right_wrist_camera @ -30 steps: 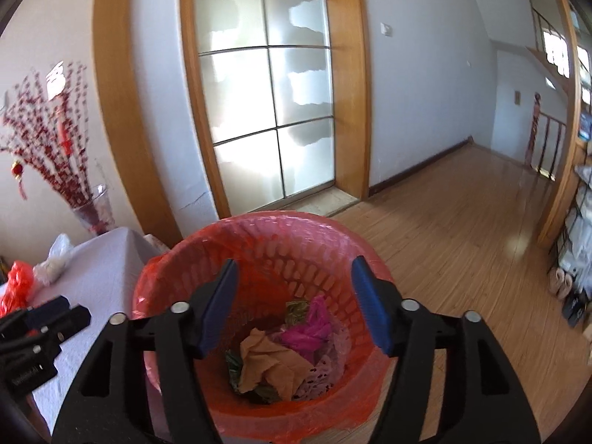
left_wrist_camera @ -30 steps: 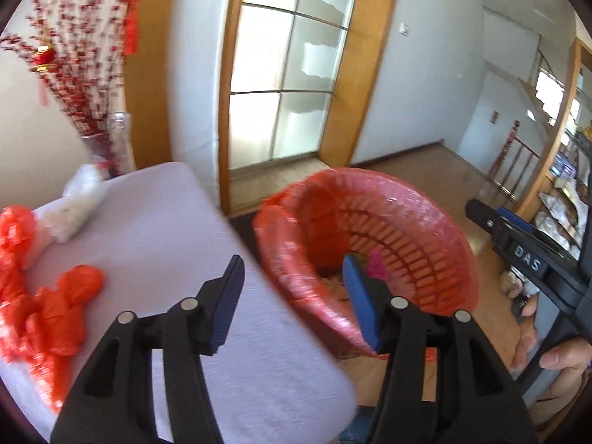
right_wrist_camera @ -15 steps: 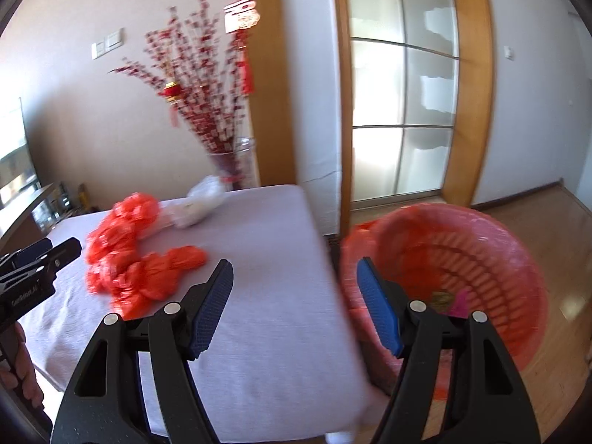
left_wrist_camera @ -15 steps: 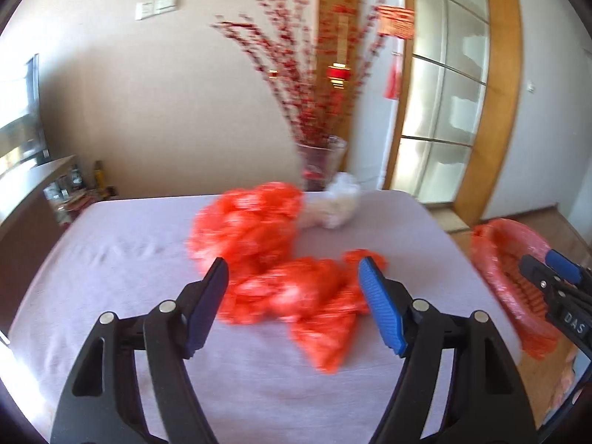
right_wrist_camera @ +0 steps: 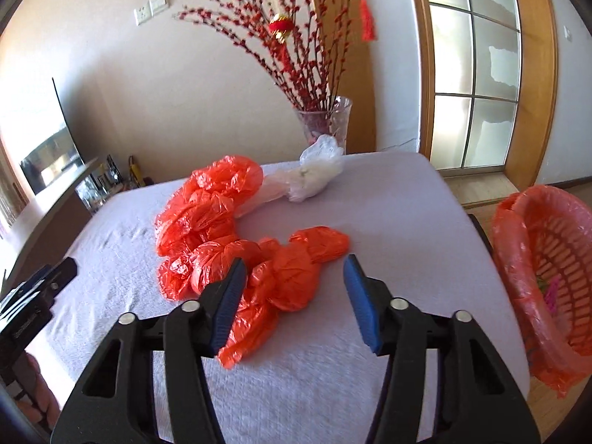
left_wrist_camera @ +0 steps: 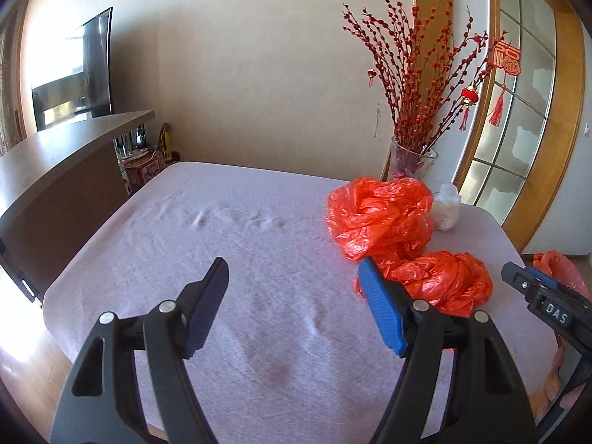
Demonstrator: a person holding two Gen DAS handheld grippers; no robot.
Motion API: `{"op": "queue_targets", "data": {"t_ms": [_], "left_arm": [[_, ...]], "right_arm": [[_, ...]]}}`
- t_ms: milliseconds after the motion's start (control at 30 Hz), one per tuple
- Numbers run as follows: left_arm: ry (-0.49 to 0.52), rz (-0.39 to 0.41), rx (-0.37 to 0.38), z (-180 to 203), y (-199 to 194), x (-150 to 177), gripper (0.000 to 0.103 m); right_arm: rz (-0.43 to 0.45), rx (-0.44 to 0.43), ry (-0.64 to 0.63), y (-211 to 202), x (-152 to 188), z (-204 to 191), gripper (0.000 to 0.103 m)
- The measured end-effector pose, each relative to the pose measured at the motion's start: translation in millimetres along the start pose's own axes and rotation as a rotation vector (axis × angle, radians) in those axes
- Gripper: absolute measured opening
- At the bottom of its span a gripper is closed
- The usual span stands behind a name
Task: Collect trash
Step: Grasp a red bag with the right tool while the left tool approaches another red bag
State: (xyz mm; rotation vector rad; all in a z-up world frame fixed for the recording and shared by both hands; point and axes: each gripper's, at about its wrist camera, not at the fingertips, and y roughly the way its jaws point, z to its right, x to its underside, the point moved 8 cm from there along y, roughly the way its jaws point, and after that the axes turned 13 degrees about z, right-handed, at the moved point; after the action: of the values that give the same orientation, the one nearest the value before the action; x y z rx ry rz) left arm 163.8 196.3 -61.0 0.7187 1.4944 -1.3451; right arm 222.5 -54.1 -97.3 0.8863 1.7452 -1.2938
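1. Right gripper (right_wrist_camera: 294, 296): jaws part open and just closing in, nothing pinched. The near orange bag (right_wrist_camera: 285, 277) lies between and just ahead of its tips, at 12 o'clock.
2. Left gripper (left_wrist_camera: 296, 307): wide, empty, over bare tablecloth (left_wrist_camera: 222, 244); bags at its 2 o'clock.
3. Judgement: come down on the near bag's bunched middle, not a loose flap; thin film slips and trails.
4. Farther, 11 o'clock in the right view: larger orange bag heap (right_wrist_camera: 207, 203), touching the near one; white bag (right_wrist_camera: 314, 174) beyond.
5. Lined basket (right_wrist_camera: 547, 277), 3 o'clock, off the table: a few scraps inside, mostly hidden.
6. Glass vase (right_wrist_camera: 327, 122) at the back: red branches.
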Motion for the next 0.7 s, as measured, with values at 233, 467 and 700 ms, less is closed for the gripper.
{"op": "queue_targets", "data": {"t_ms": [233,467,700], "left_arm": [[-0.019,-0.014,-0.008,-17,0,5,0.072],[-0.01,-0.025,0.022,-7,4,7,0.072],[0.039,-0.044,0.117,37,10,6,0.072]], "right_arm": [[-0.171,0.013,0.045,47,31,-3,0.049],[-0.155,-0.025,0.002,39,37,-9,0.032],[-0.141,-0.013,0.038,21,29,17,0.032]]}}
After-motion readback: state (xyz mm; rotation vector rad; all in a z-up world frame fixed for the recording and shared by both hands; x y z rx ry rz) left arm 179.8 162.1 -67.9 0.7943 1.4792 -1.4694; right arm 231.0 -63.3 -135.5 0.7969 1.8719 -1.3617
